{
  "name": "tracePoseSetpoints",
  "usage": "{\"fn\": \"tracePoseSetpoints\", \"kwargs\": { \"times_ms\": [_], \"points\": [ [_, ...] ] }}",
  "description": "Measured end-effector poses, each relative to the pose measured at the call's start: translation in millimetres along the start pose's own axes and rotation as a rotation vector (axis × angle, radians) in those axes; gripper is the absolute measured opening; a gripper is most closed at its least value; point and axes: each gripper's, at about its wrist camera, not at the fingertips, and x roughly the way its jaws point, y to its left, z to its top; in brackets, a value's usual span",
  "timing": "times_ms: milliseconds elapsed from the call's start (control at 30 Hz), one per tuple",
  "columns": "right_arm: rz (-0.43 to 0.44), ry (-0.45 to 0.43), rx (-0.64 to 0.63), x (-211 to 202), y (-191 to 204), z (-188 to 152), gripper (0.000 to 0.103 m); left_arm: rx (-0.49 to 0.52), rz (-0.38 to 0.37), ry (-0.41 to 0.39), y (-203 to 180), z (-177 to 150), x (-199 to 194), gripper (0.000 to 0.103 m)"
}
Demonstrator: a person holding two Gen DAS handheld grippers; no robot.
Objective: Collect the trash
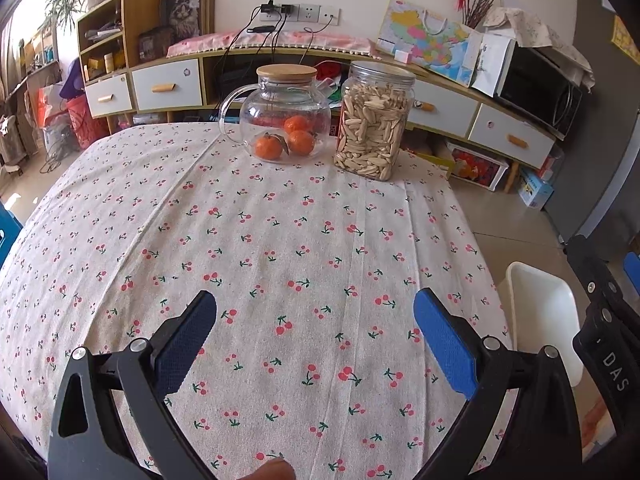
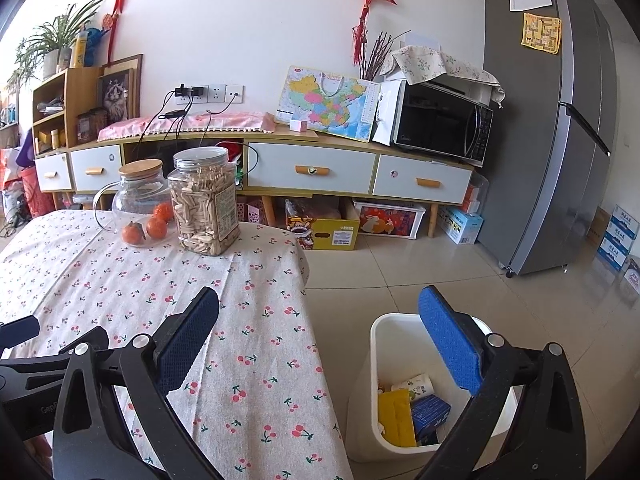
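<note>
The left wrist view is looking from the table's (image 1: 120, 216) near edge across to its far edge. The right wrist view is facing over the right edge, close above the bin (image 2: 378, 344). Both are sharing the far edge's jar (image 1: 372, 124) and cabinet (image 2: 312, 172).

The right tongs' blue pad (image 2: 450, 344) hides part of the white bin's (image 2: 384, 324) contents.

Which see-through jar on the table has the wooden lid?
The round glass teapot holding oranges; the squarer seed jar beside it has a clear plastic lid.
</note>
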Motion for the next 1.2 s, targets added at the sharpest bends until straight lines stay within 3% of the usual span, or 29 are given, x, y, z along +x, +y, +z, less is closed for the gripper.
{"fn": "tracePoseSetpoints", "kwargs": {
  "times_ms": [767, 1000, 1200],
  "points": [
    [-0.013, -0.003, -0.048, -2.1, 2.6, -4.0, 0.096, 0.003, 0.027, -0.031, 0.4, 1.5, -6.4, 0.096],
    [-0.016, 0.022, -0.050, 1.8, 1.9, -6.0, 0.096, -0.012, 0.019, -0.016, 3.2, 1.6, -3.8, 0.096],
    [-0.012, 0.034, -0.057, 3.0, 2.5, -7.3, 0.096, 0.002, -0.011, -0.048, 0.7, 0.4, -7.3, 0.096]
  ]
}}
